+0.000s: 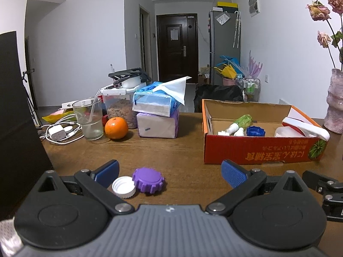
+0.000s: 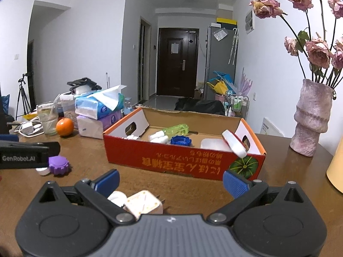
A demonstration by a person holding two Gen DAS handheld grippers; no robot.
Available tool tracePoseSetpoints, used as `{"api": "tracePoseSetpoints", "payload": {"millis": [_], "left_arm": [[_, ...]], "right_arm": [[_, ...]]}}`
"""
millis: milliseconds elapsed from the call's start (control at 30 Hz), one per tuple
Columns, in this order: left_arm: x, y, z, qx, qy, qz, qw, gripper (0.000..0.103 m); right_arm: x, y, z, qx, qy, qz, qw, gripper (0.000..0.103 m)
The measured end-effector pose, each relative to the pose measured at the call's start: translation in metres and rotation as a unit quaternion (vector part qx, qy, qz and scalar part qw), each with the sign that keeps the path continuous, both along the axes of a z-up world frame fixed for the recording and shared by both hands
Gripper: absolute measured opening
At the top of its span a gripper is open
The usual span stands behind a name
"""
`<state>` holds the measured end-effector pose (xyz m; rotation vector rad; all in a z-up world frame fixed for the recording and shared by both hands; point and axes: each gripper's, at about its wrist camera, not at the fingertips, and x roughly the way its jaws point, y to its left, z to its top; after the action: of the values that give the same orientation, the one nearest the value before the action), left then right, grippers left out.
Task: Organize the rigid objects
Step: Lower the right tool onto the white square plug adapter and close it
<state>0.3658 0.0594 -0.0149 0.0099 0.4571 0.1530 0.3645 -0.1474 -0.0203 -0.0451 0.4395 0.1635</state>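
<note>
The purple cap [image 1: 148, 180] lies flat on the table [image 1: 182, 150] near its front edge, touching the white cap [image 1: 124, 187] on its left, which lies open side up. Both sit between the spread, empty fingers of the left gripper [image 1: 170, 174], nearer the left finger. They look like light, stiff plastic; the purple one has a ribbed rim that should give the pads bite, so a pinch across that rim seems best. The white cap is smooth and thin-walled and may skate away if nudged. Since the two touch, closing on one risks pushing the other.

The right gripper [image 2: 170, 180] is likewise spread wide and holds nothing; a white plug [image 2: 142, 203] lies on the table at its left finger, with another small white piece beside it, both light and hard.

The red box [image 2: 182, 160] stands further back, toward the table's right side, already holding a blue cap [image 2: 180, 140], a green bottle [image 2: 176, 129] and white pieces. Its front wall must be cleared when carrying anything in. At the back left stand an orange [image 1: 116, 127], a glass [image 1: 89, 118], tissue packs [image 1: 157, 115] and a cable; a vase [image 2: 312, 117] stands at the right, well apart
</note>
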Motion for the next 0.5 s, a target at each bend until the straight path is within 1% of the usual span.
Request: {"api": "tracePoseSetpoints", "payload": {"millis": [500], "left_arm": [[-0.023,0.018,-0.013,-0.003,0.020,-0.003,0.9998,0.103]], "right_arm": [[-0.013,0.014,-0.017,-0.011,0.032,0.004,0.999,0.103]]}}
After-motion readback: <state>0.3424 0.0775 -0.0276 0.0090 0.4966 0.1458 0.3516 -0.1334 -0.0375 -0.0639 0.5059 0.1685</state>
